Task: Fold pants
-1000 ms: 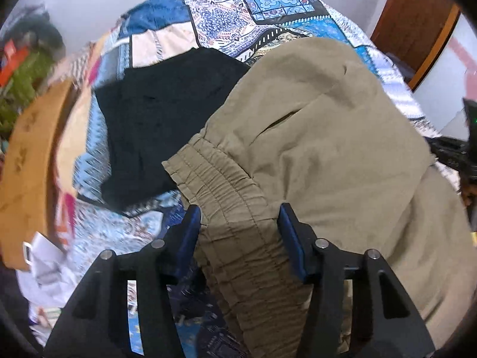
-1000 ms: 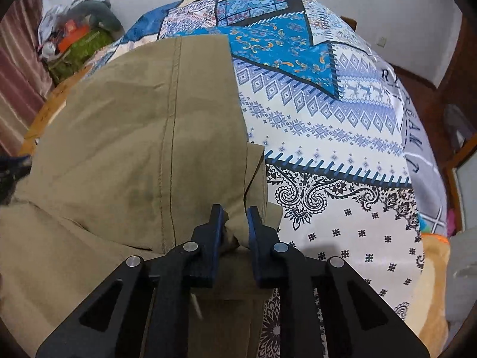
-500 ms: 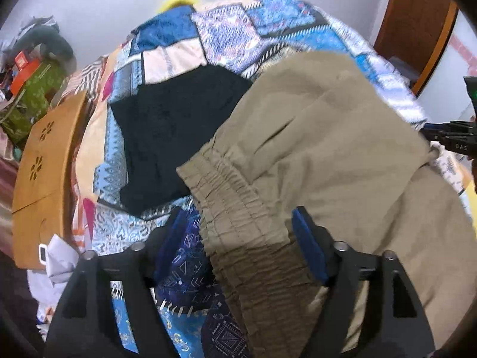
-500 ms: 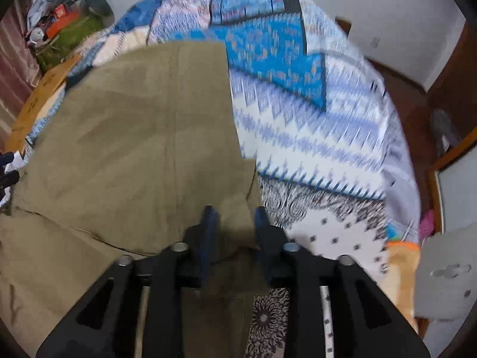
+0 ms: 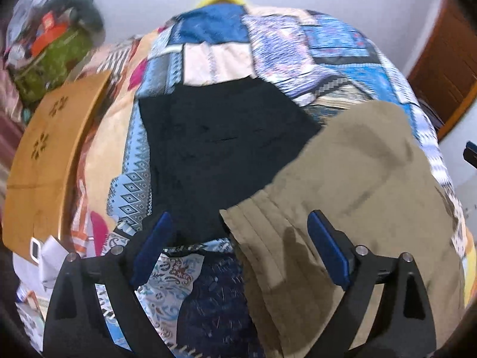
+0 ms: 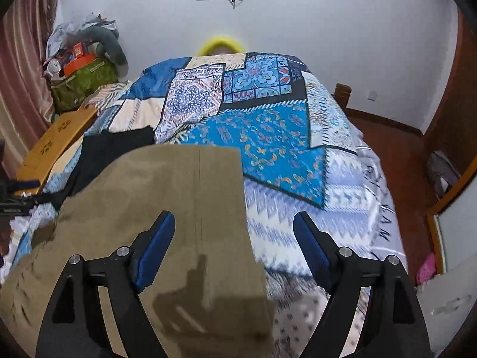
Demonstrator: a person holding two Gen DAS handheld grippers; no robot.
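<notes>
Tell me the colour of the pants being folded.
Khaki-olive pants, clearest in the right wrist view.

Right wrist view: large dark capital letters run along the pale right-hand border of the patchwork bedspread (image 6: 378,208); "A M" reads fairly clearly low down, the letters above are too distorted to make out. Left wrist view: blurred throughout, no lettering legible on any surface.
</notes>
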